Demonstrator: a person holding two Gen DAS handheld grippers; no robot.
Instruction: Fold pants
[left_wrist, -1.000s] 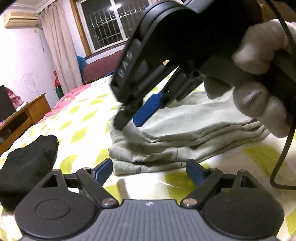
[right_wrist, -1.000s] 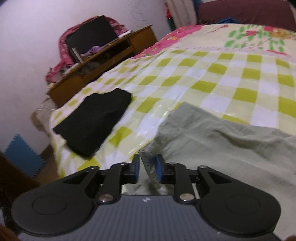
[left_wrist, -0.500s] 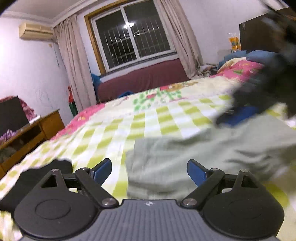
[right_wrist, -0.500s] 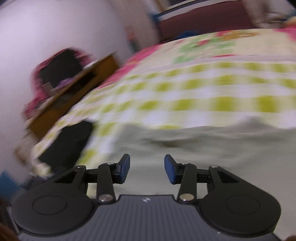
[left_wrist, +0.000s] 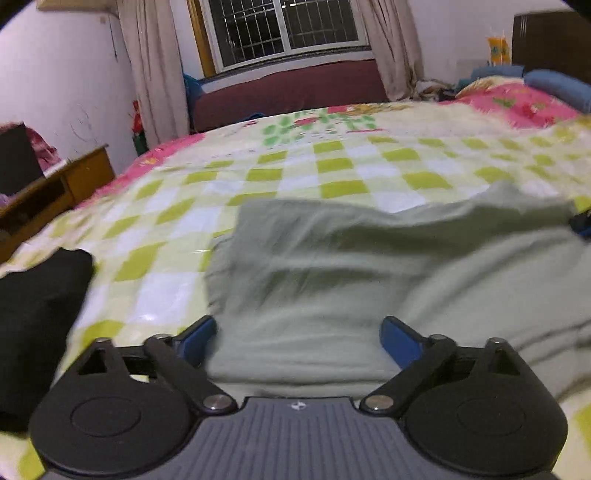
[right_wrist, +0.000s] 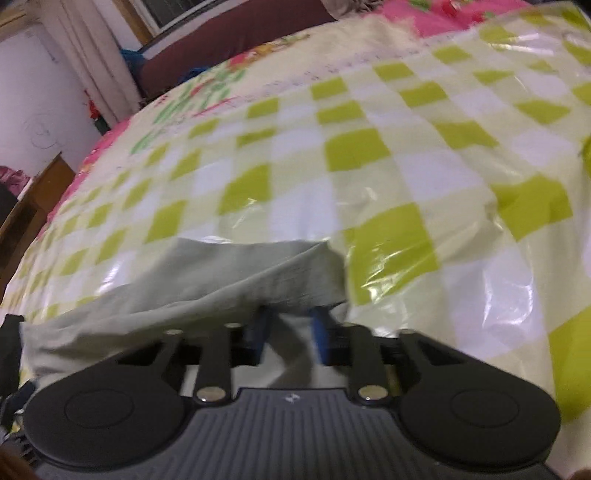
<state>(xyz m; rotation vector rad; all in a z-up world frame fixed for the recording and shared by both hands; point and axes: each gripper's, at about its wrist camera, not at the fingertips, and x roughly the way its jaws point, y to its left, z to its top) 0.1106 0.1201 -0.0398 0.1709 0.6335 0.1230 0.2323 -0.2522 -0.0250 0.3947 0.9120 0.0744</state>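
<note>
Nearest the left hand-held gripper (left_wrist: 297, 338), whose blue fingers stand spread wide with nothing between them, the pale green pants (left_wrist: 369, 273) lie bunched on the bed (left_wrist: 332, 166). Over by the right hand-held gripper (right_wrist: 288, 334), the blue fingers sit a little apart with a fold of the same cloth hanging between them; whether they pinch it, I cannot tell. From that view an edge of the pants drapes over the checked plastic sheet (right_wrist: 369, 155). A black garment (left_wrist: 37, 317) lies folded at the near left. Farther back stand a wooden desk (left_wrist: 55, 184) and a barred window (left_wrist: 284, 29). The folding looks unfinished: the cloth is loose and rumpled, so squaring and flattening remain.
</note>
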